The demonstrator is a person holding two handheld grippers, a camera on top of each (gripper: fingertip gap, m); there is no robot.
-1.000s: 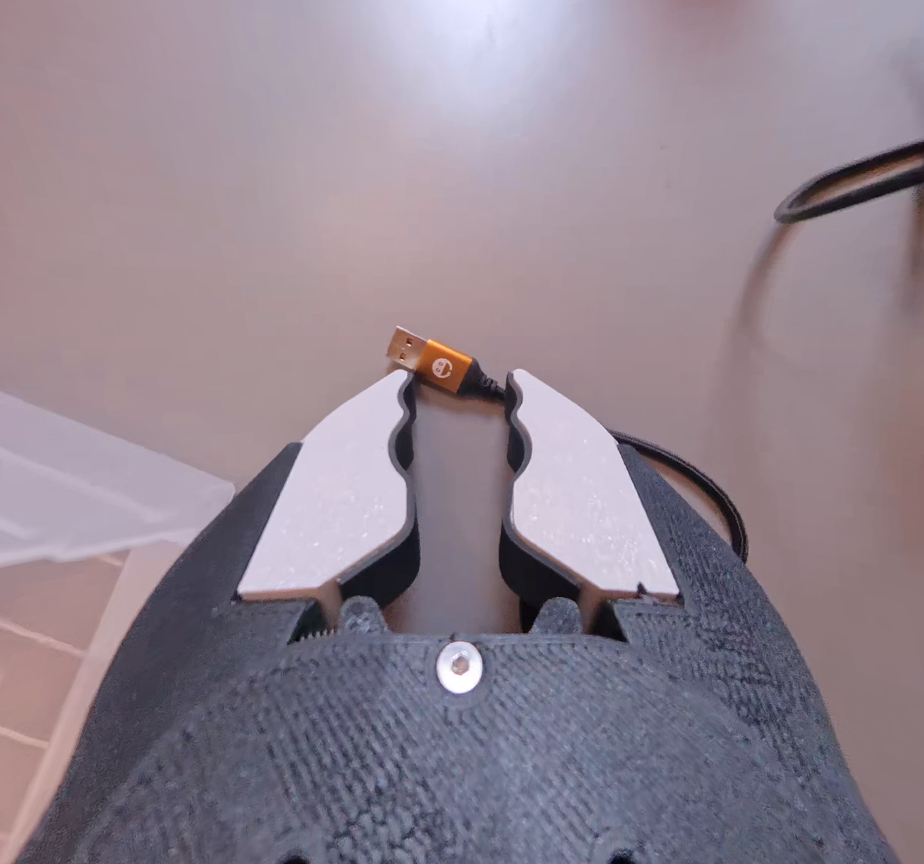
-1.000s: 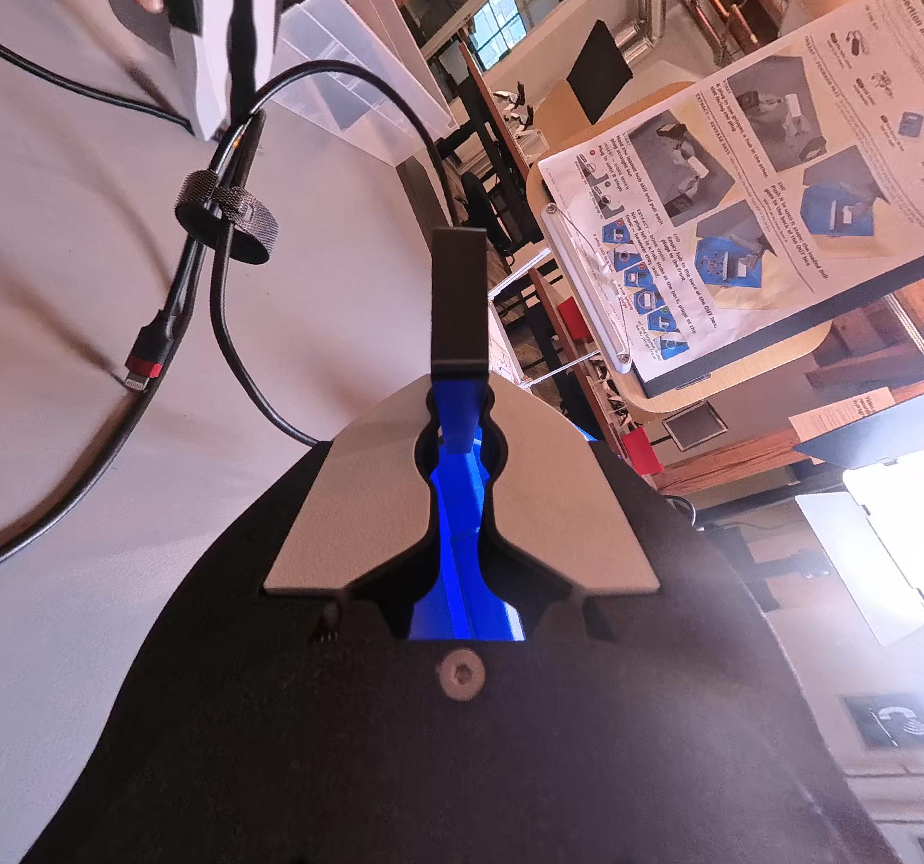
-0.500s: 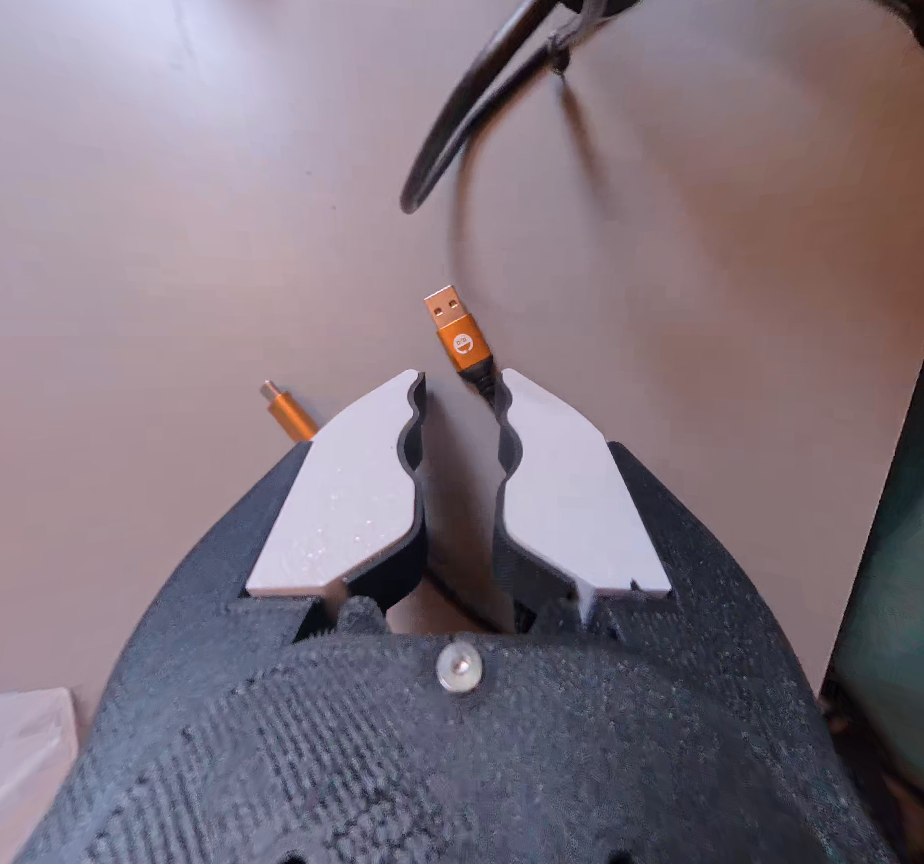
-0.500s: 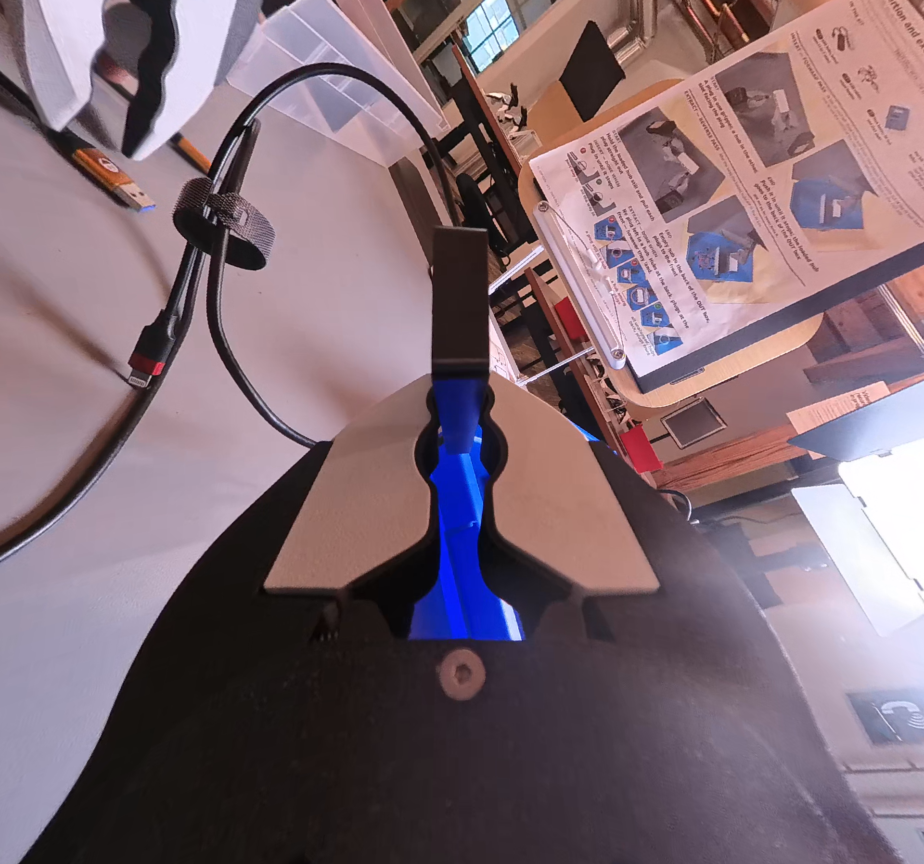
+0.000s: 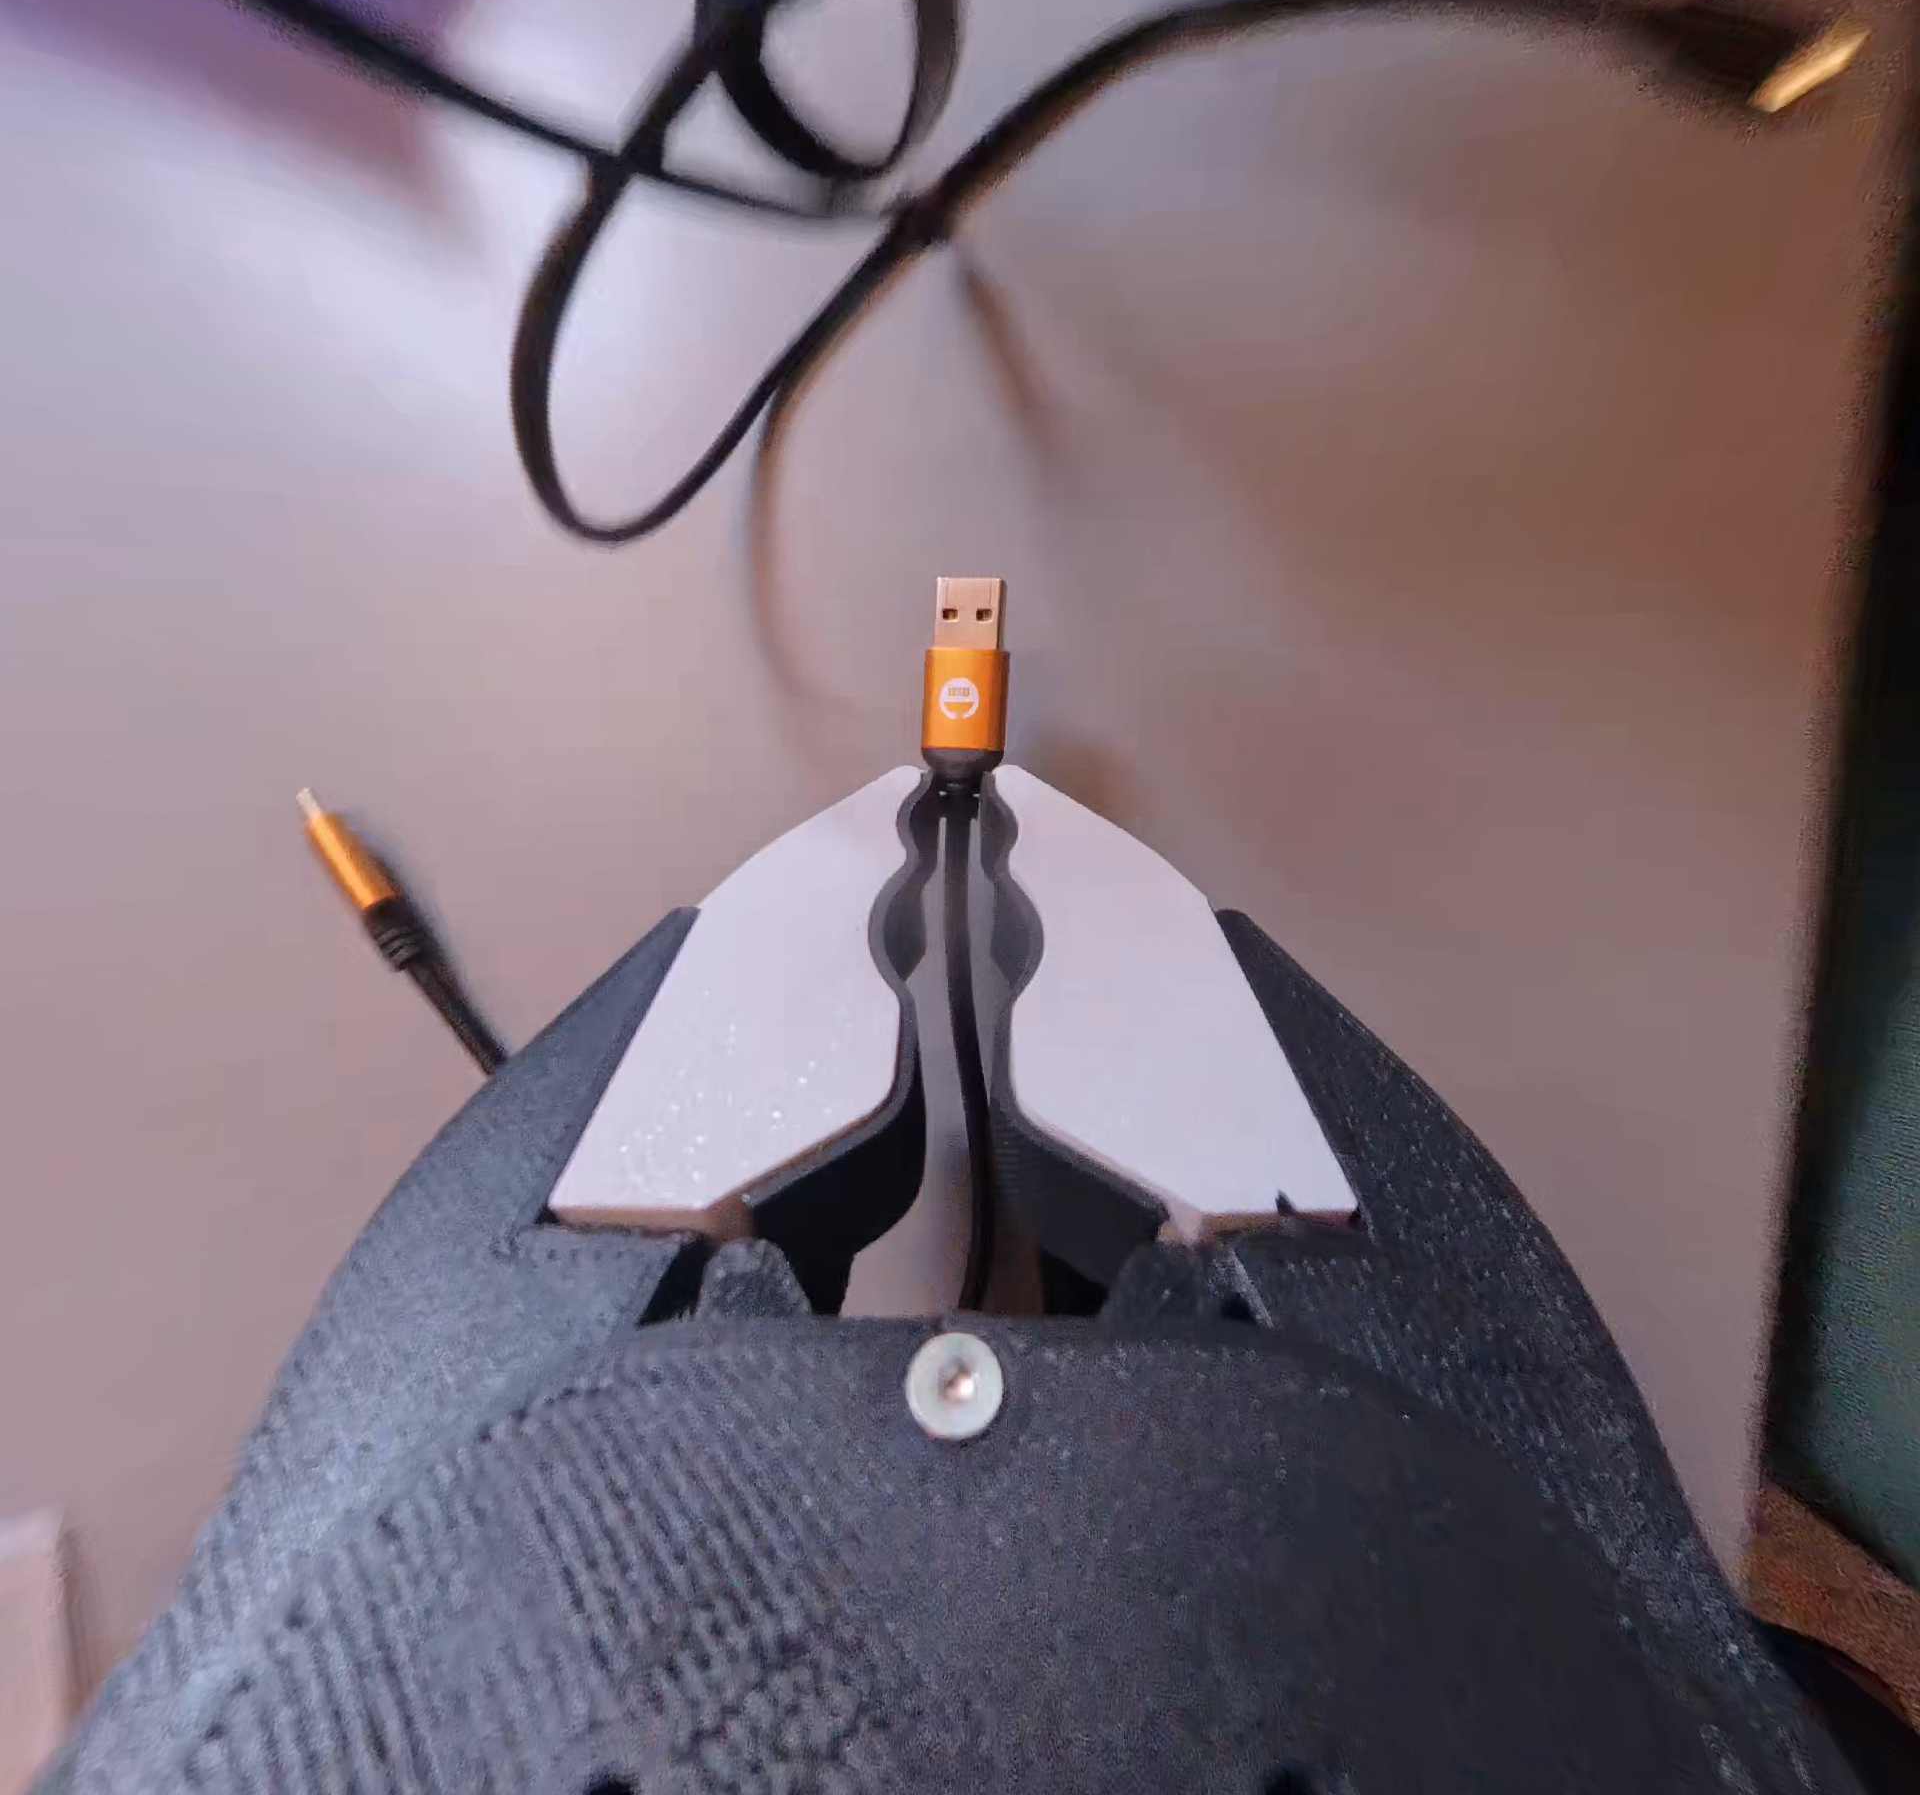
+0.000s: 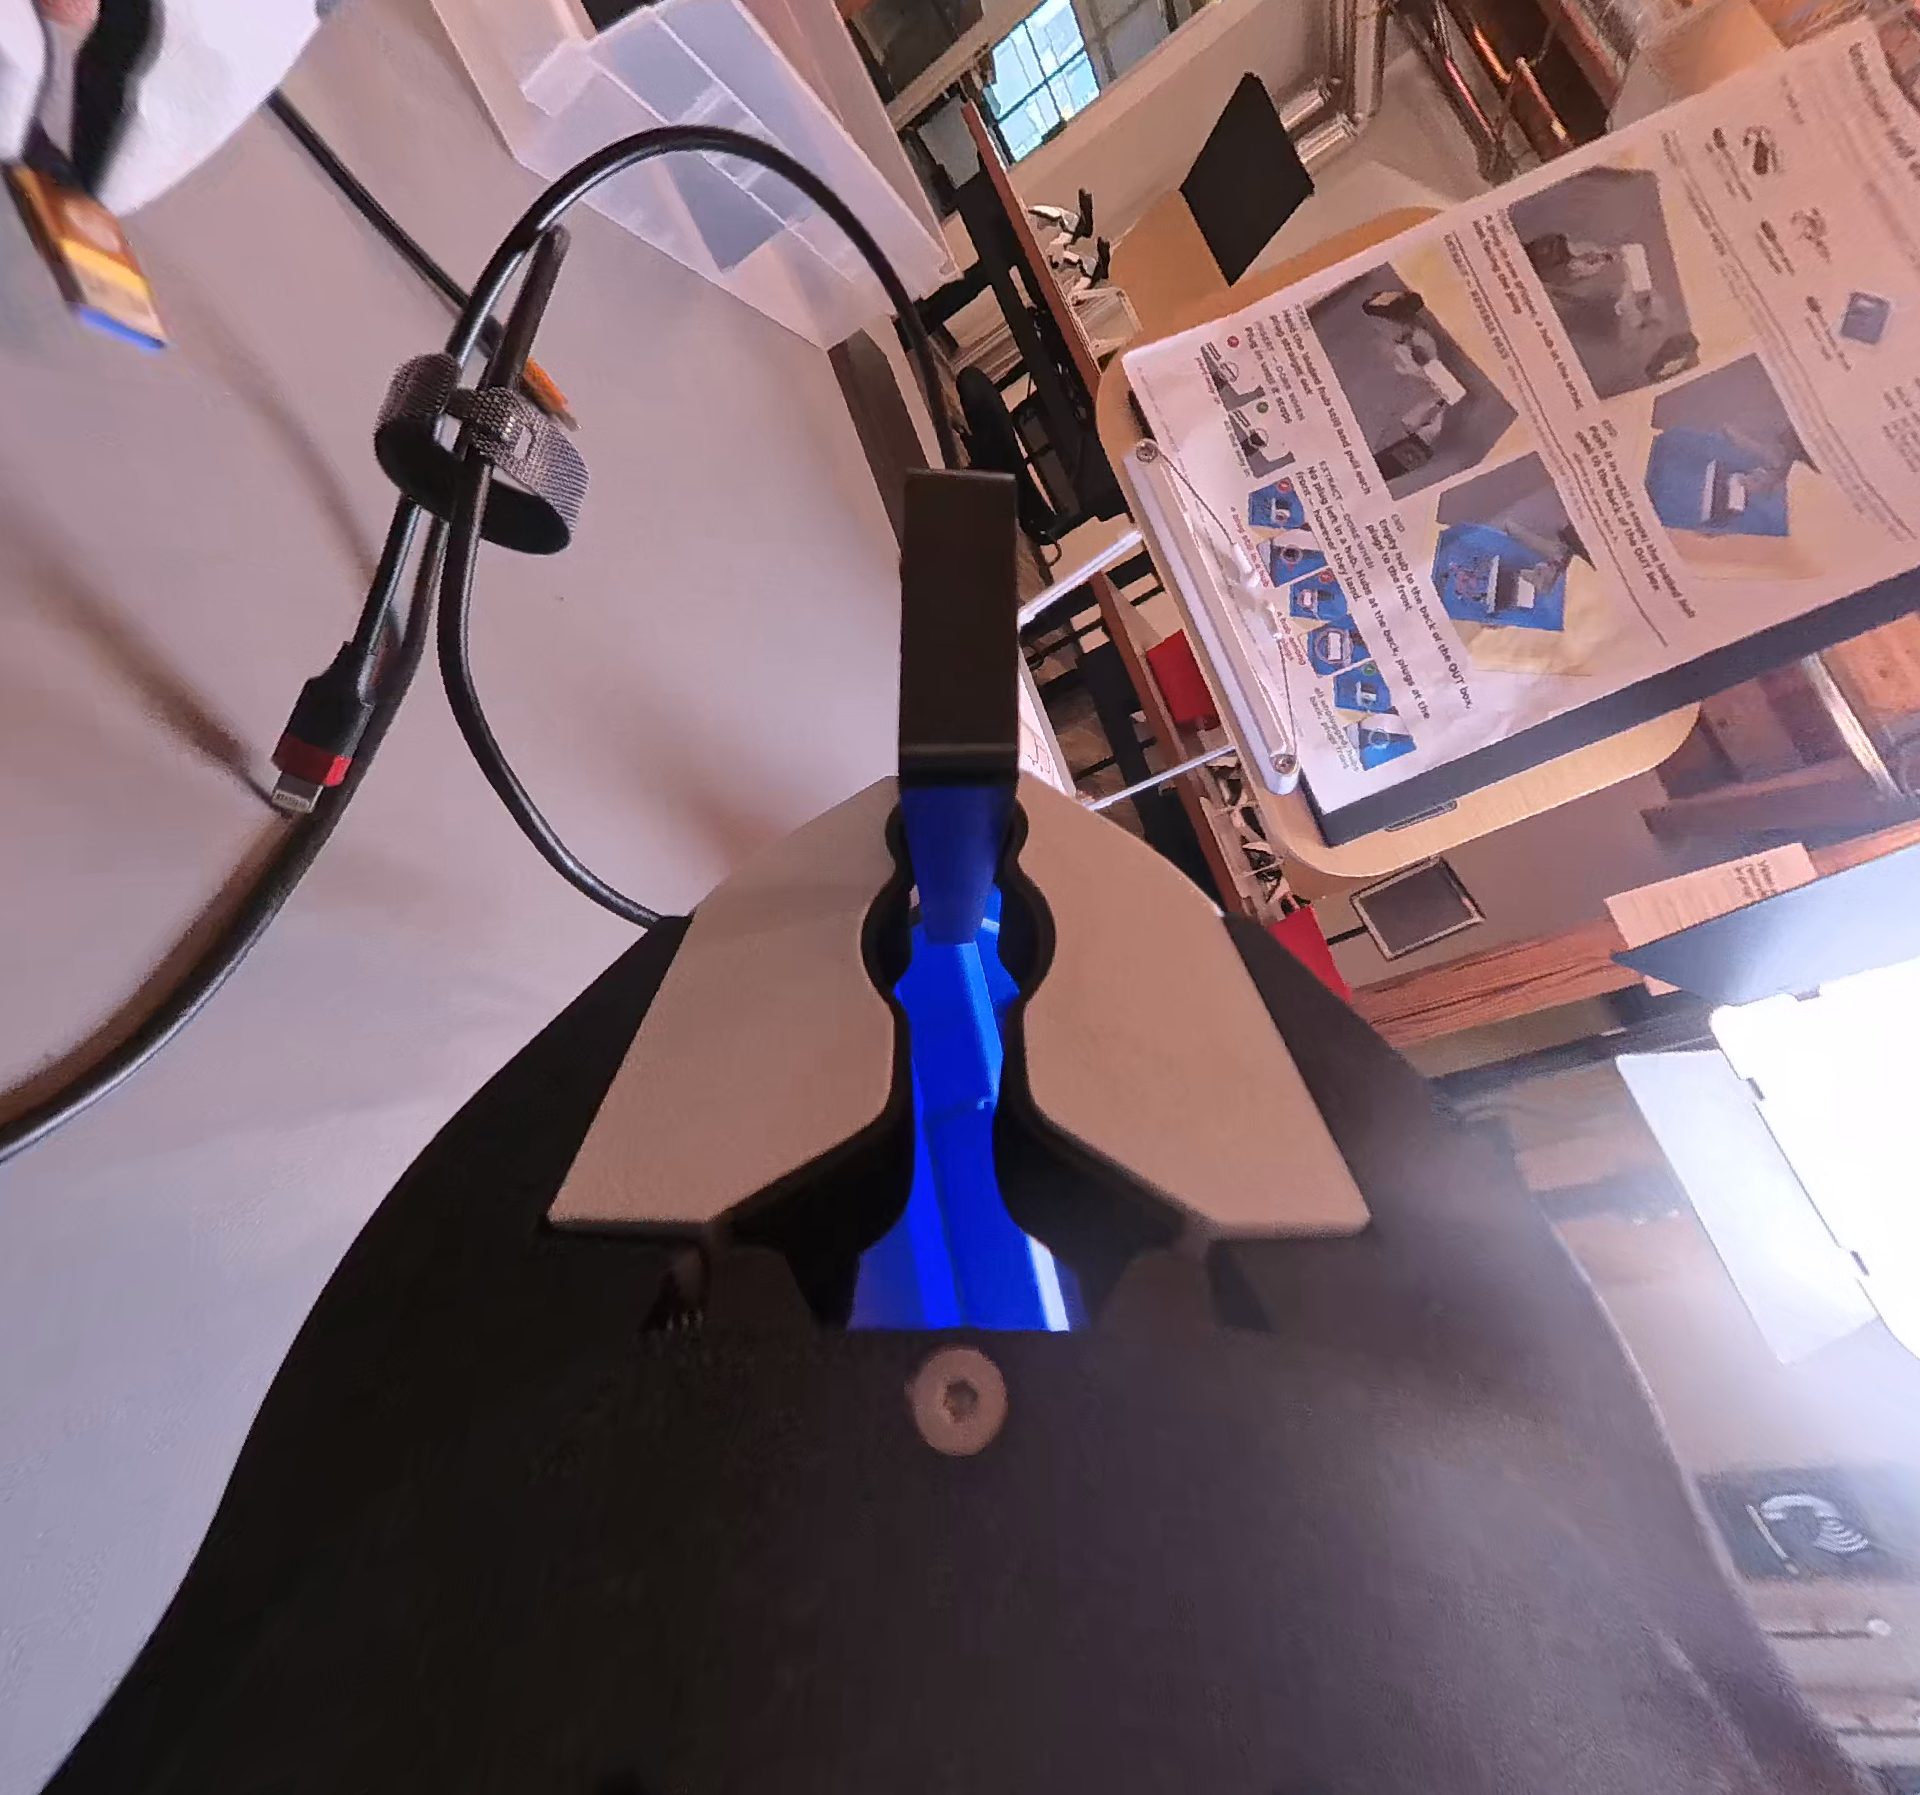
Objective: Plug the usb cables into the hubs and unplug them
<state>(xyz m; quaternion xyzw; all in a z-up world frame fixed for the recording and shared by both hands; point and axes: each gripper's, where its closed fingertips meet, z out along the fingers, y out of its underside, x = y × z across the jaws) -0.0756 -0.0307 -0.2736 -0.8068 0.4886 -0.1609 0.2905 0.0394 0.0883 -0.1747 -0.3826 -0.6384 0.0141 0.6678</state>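
The left tool is clamped on the black cord just behind an orange plug, whose metal end points straight ahead past the tips. The cord runs back between the closed fingers. The cord's other end, a small orange plug, lies to the left on the pale table. Farther out sprawls a blurred loop of black cable with a strap.

The right tool is closed on a blue mount carrying a dark hub that stands up beyond the tips. Beyond it on the table lie a strapped black cable with a red-banded plug, and a clear plastic bin; the left tool shows blurred at the upper left corner.

This looks like the approach before plugging in: plug and hub are each held, but well apart. The next move calls for bringing the two together, lining the plug's flat end square with a port on the hub, and pushing straight. Which face of the hub carries the ports cannot be told from here. Held by the cord, the plug may bend aside under pressure.
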